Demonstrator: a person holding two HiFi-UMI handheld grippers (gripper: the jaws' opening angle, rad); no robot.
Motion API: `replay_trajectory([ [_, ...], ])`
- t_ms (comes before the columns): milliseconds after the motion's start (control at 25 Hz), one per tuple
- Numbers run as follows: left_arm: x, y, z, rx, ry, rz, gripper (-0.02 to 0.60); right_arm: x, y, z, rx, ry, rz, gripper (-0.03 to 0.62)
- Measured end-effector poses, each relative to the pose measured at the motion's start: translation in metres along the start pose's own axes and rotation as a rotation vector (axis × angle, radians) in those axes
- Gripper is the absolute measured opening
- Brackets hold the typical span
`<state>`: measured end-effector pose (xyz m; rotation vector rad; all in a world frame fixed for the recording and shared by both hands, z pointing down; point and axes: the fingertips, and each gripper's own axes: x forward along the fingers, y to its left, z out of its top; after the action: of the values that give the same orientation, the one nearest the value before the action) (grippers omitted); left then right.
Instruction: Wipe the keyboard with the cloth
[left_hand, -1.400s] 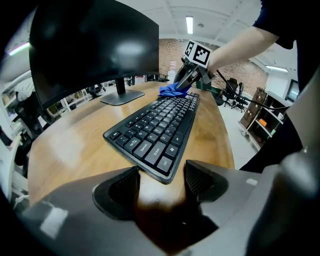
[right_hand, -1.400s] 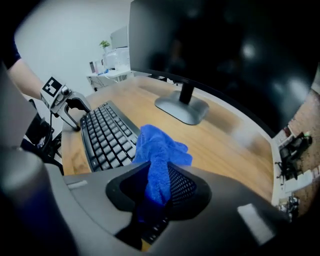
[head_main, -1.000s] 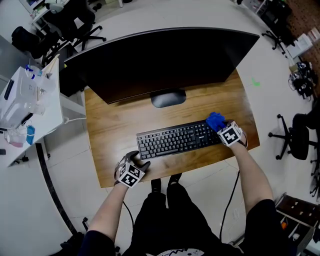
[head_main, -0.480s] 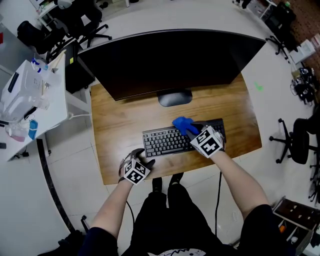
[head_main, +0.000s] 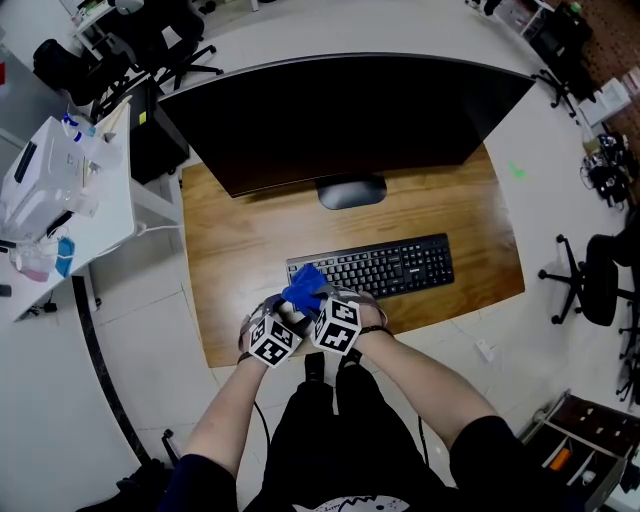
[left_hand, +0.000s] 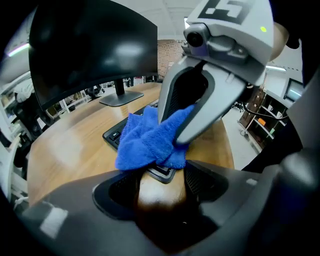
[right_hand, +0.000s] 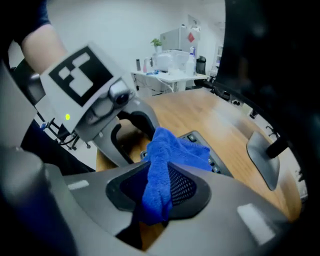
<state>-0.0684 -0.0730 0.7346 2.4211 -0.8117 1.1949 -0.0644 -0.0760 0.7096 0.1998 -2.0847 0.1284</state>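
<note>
The right claw (right_hand: 159, 197) is shut on the blue cloth (right_hand: 172, 150). A bunched fold is pinched between its jaws, and the loose part spills forward and down onto the left end of the black keyboard (head_main: 385, 267). The left claw (left_hand: 161, 185) sits just beside it at the near edge of the table (head_main: 235, 245). Its jaws stand apart with only bare wood between them, and it holds nothing.

The step in hand looks like a wiping stroke along the key rows. To do it well, the cloth's free part should lie flat on the keys rather than ride as a ball. That calls for light downward pressure, enough to drag the pile across the key tops without pressing keys hard or pulling the cloth out of the pinch.

The two claws are very close, so the right one needs a clear line along the keyboard and away from the left. The keyboard may slide on the smooth wood. Bracing its left end with the empty claw would probably steady it.
</note>
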Motion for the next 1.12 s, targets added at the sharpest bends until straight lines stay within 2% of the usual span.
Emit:
replay_trajectory([
  [200,0.000,0.001,0.000,0.001,0.002,-0.002,0.295,-0.010,-0.007,-0.031,-0.053,0.035,-0.040,0.106],
  [320,0.000,0.001,-0.002,0.000,0.009,-0.002,0.295,-0.025,-0.015,-0.067,-0.048,0.067,-0.064,0.106],
  [800,-0.001,0.002,-0.003,0.000,0.024,0.002,0.295,-0.110,-0.085,-0.215,0.205,0.155,-0.233,0.106],
  [1120,-0.001,0.002,-0.003,-0.003,0.040,0.005,0.296,-0.154,-0.119,-0.287,0.369,0.200,-0.325,0.106],
])
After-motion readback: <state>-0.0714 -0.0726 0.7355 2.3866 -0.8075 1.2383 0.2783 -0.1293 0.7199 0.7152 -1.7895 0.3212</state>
